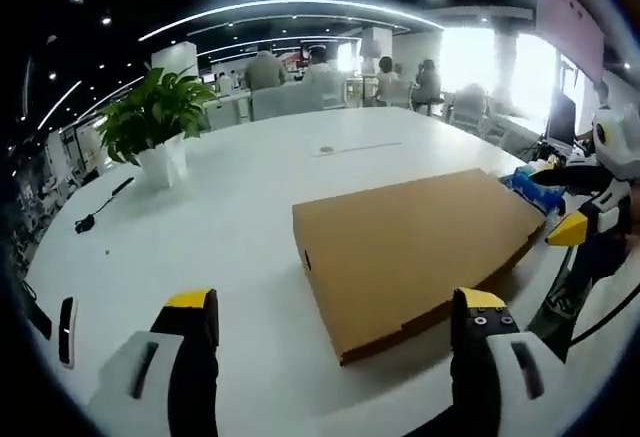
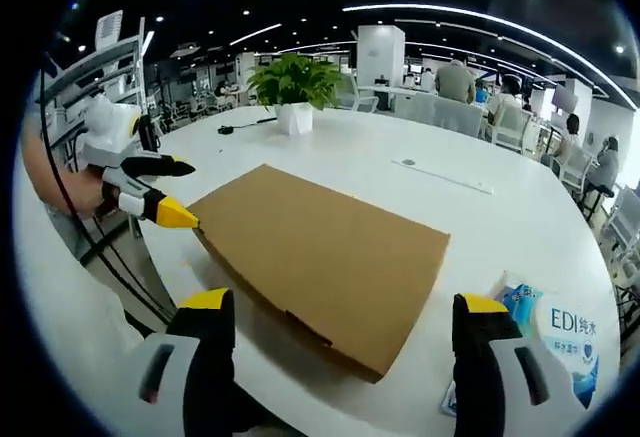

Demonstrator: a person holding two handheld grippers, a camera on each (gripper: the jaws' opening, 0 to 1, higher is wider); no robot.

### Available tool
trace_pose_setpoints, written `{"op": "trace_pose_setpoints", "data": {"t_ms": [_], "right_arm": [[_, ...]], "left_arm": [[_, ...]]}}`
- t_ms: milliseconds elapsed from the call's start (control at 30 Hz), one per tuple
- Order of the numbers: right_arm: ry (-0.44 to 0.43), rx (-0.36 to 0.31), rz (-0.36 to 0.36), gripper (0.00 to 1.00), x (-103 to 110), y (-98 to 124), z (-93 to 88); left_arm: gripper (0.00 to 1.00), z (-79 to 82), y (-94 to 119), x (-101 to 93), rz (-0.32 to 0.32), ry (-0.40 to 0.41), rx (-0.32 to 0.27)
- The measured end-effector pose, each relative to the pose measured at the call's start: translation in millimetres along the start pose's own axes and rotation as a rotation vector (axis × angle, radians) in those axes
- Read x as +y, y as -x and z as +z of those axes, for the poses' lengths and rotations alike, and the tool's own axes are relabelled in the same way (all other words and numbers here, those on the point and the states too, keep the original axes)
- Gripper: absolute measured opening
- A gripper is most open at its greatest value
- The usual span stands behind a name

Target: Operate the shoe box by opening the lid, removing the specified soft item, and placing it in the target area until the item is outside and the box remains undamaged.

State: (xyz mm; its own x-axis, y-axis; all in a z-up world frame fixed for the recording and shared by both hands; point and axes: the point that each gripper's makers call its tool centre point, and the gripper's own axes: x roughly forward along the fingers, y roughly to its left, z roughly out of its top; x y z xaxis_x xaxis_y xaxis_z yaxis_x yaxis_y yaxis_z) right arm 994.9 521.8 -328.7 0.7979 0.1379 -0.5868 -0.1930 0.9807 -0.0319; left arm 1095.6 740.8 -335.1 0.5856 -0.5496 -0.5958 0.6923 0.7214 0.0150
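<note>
Cardboard of the shoe box (image 1: 415,257) lies flat and closed on the white tabletop (image 1: 240,217), near the edge closest to the person; whatever is inside is hidden under the lid. In the left gripper view, the left claw (image 1: 335,332) stands wide open with nothing between its yellow-tipped jaws, hovering just short of the box's near corner. The right claw (image 1: 570,227) enters at the right edge of that view, its yellow tip close to the far side of the box; its body is partly cut off.

In the right gripper view, the right claw (image 2: 340,332) is likewise spread wide and empty above the box (image 2: 320,257). The left claw (image 2: 165,192) appears at the left, jaws apart, one yellow tip at the box's corner; whether it touches the cardboard is hard to make out. A blue packet (image 2: 545,342) marked "EDI" lies by the tabletop's edge, partly behind a jaw.

Farther along the tabletop stand a potted plant (image 1: 155,122) and a black cable (image 1: 100,207). Behind is an open office with ceiling light strips, bright windows and seated people (image 1: 265,67), all blurred.
</note>
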Motion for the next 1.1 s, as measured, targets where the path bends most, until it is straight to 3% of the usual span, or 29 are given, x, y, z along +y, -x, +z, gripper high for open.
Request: {"op": "trace_pose_setpoints", "data": {"t_ms": [67, 133, 200, 267, 467, 567, 667, 900, 1000, 1100], "right_arm": [[0.001, 0.01, -0.009, 0.92, -2, 0, -1.0], [0.004, 0.03, 0.009, 0.98, 0, -4, -4.2], [0.002, 0.084, 0.012, 1.0, 2, -6, -14.6], [0.006, 0.054, 0.022, 1.0, 7, -7, -12.5], [0.041, 0.1, 0.023, 1.0, 9, -9, -23.8], [0.03, 0.114, 0.015, 0.94, 8, -10, -23.7], [0.049, 0.101, 0.002, 0.91, 6, -10, -19.6], [0.036, 0.112, 0.019, 0.84, 10, -13, -22.4], [0.035, 0.11, 0.014, 0.84, 9, -16, -20.7], [0.024, 0.108, 0.004, 0.84, 3, -19, -18.6]], "left_arm": [[0.94, 10.2, 4, -2.0, 0.025, -0.02, -0.034], [0.96, 8.5, 1, 0.6, 0.02, -0.001, -0.028], [0.99, -3.8, -2, -4.9, -0.013, -0.017, 0.025], [0.99, -12.1, -2, -6.4, -0.029, -0.041, 0.034], [0.97, -26.8, 0, -3.9, -0.023, -0.006, 0.076], [0.93, -20.8, -2, -10.6, -0.039, 0.005, 0.06], [0.82, -13.8, -4, -10.7, -0.042, -0.025, 0.043], [0.8, -10.8, -6, -18.8, -0.063, -0.08, 0.061], [0.78, -7.3, -7, -20.5, -0.065, -0.048, 0.064], [0.77, -6.8, -10, -26.0, -0.083, -0.091, 0.066]]}}
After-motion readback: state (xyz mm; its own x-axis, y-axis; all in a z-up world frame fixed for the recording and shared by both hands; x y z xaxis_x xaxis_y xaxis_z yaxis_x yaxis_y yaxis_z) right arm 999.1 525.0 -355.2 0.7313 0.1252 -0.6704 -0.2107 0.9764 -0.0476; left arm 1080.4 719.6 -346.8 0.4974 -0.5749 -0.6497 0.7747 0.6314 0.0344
